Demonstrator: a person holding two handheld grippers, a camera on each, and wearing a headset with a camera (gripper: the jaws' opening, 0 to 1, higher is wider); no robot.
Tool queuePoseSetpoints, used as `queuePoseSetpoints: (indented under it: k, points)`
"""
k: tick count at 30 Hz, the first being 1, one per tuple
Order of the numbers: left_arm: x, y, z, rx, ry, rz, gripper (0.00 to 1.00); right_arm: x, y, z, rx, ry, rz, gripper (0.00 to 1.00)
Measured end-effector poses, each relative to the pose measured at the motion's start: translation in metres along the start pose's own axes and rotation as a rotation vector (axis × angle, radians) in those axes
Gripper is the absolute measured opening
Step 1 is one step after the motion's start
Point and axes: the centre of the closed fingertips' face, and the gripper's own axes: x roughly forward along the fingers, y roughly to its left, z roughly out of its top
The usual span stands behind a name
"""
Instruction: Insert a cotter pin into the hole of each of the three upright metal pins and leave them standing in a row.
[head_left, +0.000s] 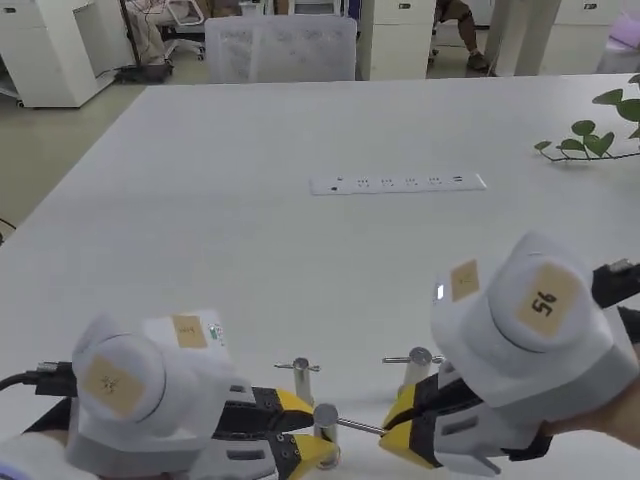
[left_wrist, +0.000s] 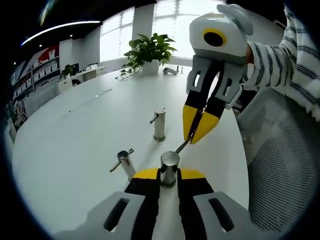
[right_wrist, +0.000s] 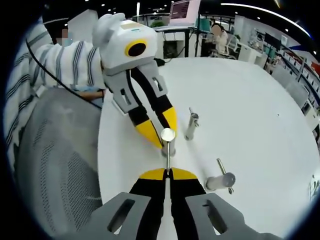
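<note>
I see left gripper (left_wrist: 169, 175) fingers clamped on nearest metal pin (left_wrist: 169, 164), upright on white surface (left_wrist: 75, 150). Right gripper (right_wrist: 168, 173) fingers pinched on cotter pin (right_wrist: 167, 154), its tip meeting held pin just under head; cannot tell if through. Second pin (head_left: 301, 378) and third pin (head_left: 418, 368) stand behind, apart, each with cotter pin across top

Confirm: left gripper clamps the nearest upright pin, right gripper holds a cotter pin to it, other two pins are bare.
Last part wrong. In the head view the back-left pin and the back-right pin each have a cotter pin through them. Rest stands: left gripper clamps the nearest pin, right gripper holds the third cotter pin to it.
</note>
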Motion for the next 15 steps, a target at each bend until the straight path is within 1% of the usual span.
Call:
queuePoseSetpoints:
  k: [2, 6, 8, 9, 10, 11, 15]
  points:
    - [0.0, 0.0, 0.0, -0.001, -0.004, -0.003, 0.11, 0.0, -0.001, 0.001, -0.04, 0.002, 0.007, 0.03]
    - [0.0, -0.001, 0.0, -0.012, -0.024, -0.014, 0.11, 0.003, -0.001, 0.003, -0.085, -0.009, 0.019, 0.03]
    - [0.0, -0.002, -0.001, -0.019, -0.038, -0.022, 0.11, 0.006, -0.002, 0.003, -0.088, -0.009, 0.025, 0.03]
    - [0.0, -0.002, -0.001, -0.024, -0.046, -0.021, 0.11, 0.007, -0.002, 0.004, -0.094, -0.018, 0.028, 0.03]
    - [0.0, -0.002, 0.0, -0.036, -0.054, -0.02, 0.11, 0.007, -0.002, 0.003, -0.086, -0.016, 0.028, 0.03]
    - [0.0, -0.002, 0.0, -0.04, -0.059, -0.021, 0.11, 0.008, -0.002, 0.005, -0.088, -0.026, 0.031, 0.03]
    - [0.0, -0.003, 0.001, -0.055, -0.076, -0.024, 0.11, 0.013, -0.003, 0.006, -0.1, -0.033, 0.035, 0.03]
